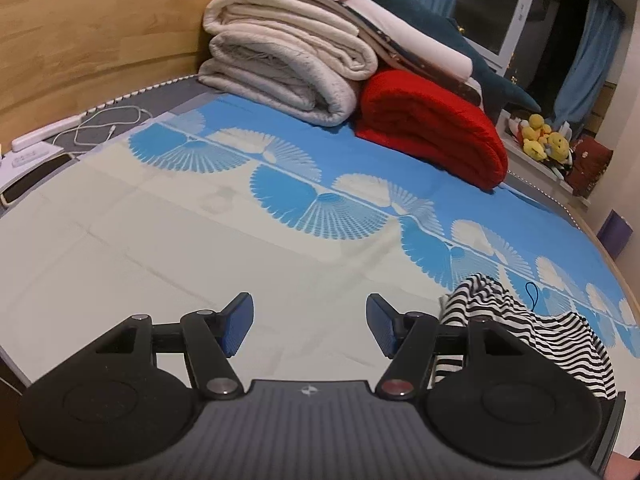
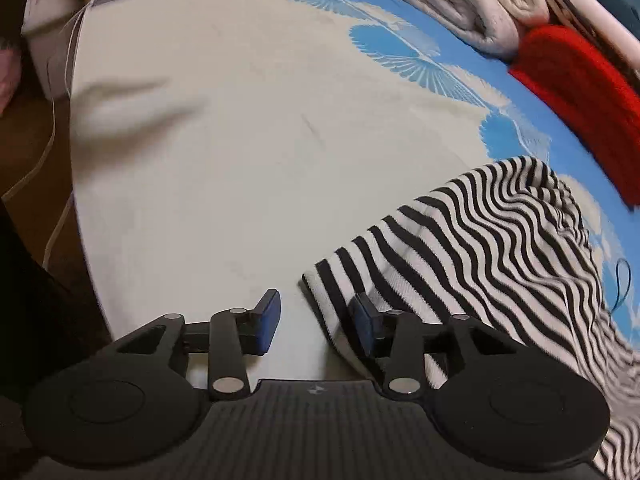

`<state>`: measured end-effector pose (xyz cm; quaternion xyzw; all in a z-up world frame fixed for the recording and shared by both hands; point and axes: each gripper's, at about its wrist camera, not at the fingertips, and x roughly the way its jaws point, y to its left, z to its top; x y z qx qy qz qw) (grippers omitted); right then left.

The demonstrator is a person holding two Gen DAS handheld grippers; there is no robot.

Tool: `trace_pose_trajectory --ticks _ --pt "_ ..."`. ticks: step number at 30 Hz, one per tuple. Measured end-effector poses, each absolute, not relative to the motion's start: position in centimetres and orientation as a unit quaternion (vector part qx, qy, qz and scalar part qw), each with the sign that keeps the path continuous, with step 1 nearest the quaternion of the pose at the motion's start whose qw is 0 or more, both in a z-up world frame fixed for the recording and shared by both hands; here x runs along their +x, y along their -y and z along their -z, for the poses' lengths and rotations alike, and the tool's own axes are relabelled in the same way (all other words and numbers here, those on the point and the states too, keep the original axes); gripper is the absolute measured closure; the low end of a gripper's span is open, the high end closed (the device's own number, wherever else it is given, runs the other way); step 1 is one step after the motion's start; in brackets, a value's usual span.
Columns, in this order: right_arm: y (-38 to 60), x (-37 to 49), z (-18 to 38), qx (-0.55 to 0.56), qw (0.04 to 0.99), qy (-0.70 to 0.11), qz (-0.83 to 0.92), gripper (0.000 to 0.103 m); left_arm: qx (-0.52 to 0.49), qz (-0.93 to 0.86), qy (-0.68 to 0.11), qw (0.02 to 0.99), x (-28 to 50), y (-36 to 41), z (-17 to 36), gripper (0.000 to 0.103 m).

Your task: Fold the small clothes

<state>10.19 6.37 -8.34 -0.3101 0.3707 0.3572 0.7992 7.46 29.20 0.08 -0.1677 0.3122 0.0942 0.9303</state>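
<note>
A black-and-white striped garment (image 2: 480,248) lies bunched on the bed sheet (image 2: 240,140) at the right. My right gripper (image 2: 316,322) is open, low over the sheet, with the garment's near-left hem edge between its jaws; the right fingertip (image 2: 364,320) lies over the striped cloth. In the left wrist view the same garment (image 1: 532,336) shows at the lower right, partly behind the gripper body. My left gripper (image 1: 310,326) is open and empty above the pale sheet (image 1: 160,240), left of the garment.
Folded cream blankets (image 1: 288,64) and a folded red blanket (image 1: 432,124) are stacked at the far side of the bed. A white cable and charger (image 1: 100,124) lie by the wooden headboard (image 1: 88,32). Plush toys (image 1: 544,140) sit on the sill. The bed's left edge (image 2: 76,200) drops off.
</note>
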Motion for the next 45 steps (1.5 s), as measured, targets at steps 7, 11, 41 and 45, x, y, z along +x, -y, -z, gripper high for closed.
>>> trace_pose_trajectory --ticks 7,11,41,45 --pt "-7.0 11.7 8.5 -0.300 0.809 -0.374 -0.339 0.092 -0.185 -0.105 -0.315 0.925 6.9 -31.4 0.5 0.035" --pt "-7.4 11.4 8.4 -0.291 0.819 -0.359 -0.340 0.100 -0.194 -0.108 -0.314 0.923 6.6 -32.1 0.6 0.035" --pt "27.7 9.8 -2.4 0.207 0.922 -0.319 0.074 0.101 -0.165 -0.072 -0.337 0.924 10.7 -23.4 -0.2 0.035" --pt "34.4 9.7 2.8 0.257 0.838 -0.446 0.182 0.100 -0.153 -0.051 -0.345 0.925 12.4 -20.1 -0.3 0.035"
